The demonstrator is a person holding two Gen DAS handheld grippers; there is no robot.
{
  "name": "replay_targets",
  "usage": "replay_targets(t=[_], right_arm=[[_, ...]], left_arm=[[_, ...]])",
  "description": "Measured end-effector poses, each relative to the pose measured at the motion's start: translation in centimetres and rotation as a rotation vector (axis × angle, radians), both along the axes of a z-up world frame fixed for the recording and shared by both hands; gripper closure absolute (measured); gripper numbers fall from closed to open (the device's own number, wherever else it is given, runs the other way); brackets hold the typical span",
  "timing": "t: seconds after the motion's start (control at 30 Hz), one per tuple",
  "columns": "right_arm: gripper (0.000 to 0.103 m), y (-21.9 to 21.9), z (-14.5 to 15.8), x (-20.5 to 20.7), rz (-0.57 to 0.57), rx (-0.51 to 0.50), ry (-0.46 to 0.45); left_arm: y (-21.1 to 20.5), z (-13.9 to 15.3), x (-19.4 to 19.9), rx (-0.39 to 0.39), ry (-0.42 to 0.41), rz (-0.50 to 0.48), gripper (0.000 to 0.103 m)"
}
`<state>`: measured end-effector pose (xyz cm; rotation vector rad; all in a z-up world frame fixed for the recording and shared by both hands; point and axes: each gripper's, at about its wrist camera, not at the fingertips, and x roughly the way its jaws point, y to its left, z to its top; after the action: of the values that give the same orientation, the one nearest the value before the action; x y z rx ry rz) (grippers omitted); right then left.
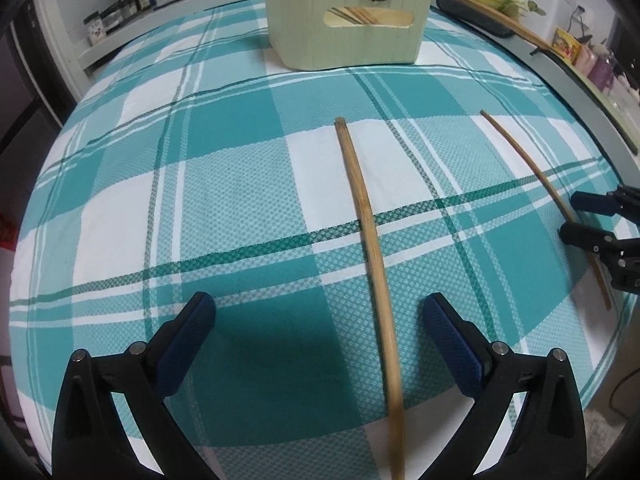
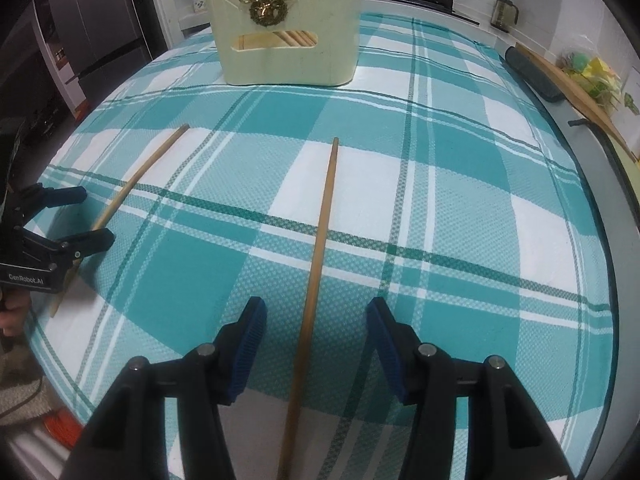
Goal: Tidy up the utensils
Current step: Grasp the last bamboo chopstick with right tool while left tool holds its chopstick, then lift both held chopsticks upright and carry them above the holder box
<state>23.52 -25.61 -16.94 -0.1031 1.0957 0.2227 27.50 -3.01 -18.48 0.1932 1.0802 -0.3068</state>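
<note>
Left chopstick [image 1: 372, 264]: lies flat on the checked cloth [image 1: 224, 184], running from 6 o'clock toward 12 in the left wrist view, its near part between the fingers of the left gripper [image 1: 320, 316], closer to the right finger; in the right wrist view it sits at 9 o'clock [image 2: 132, 188].
Right chopstick [image 2: 316, 264]: flat on the cloth, pointing toward 12 o'clock, its near part between the fingers of the right gripper [image 2: 316, 316]; at 3 o'clock in the left wrist view [image 1: 536, 176].
Left gripper: wide open, gripping nothing, held low over the cloth and aimed forward along its chopstick; both blue pads stand apart from the wood.
Right gripper: open, holding nothing, low and level, chopstick roughly midway between its pads without touching them.
Box [image 1: 348, 16]: cream wooden holder at 12 o'clock on the cloth, well apart from both chopsticks, more sticks visible through its handle slot [image 2: 280, 40].
Table edge: grey rim at 2 o'clock [image 1: 560, 76].
</note>
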Motion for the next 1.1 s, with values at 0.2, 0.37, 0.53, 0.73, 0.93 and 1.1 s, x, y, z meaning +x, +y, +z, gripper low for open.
replay_targets(t=[0.2, 0.37, 0.53, 0.73, 0.93, 1.1], right_arm=[[0.052, 0.1, 0.0, 0.6, 0.025, -0.017, 0.003], [0.077, 0.8, 0.3, 3.0, 0.057, -0.022, 0.038], [0.081, 2.0, 0.2, 6.5, 0.087, -0.025, 0.064], [0.095, 3.5, 0.1, 9.8, 0.094, -0.060, 0.070], [0.097, 3.3, 0.6, 10.7, 0.045, -0.007, 0.048], [0.098, 2.3, 4.7, 9.2, 0.018, 0.109, -0.067]], left_arm=[[-0.6, 0.1, 2.0, 0.032, 0.060, -0.061, 0.000], [-1.9, 0.5, 4.6, 0.034, 0.081, -0.099, 0.005], [-3.4, 0.9, 6.6, 0.029, 0.094, -0.130, 0.026], [-4.4, 1.4, 7.3, 0.012, 0.081, -0.129, 0.077], [-3.8, 2.8, 7.0, -0.047, 0.027, -0.104, 0.097], [-2.4, 7.0, 5.9, -0.148, -0.082, -0.068, 0.097]])
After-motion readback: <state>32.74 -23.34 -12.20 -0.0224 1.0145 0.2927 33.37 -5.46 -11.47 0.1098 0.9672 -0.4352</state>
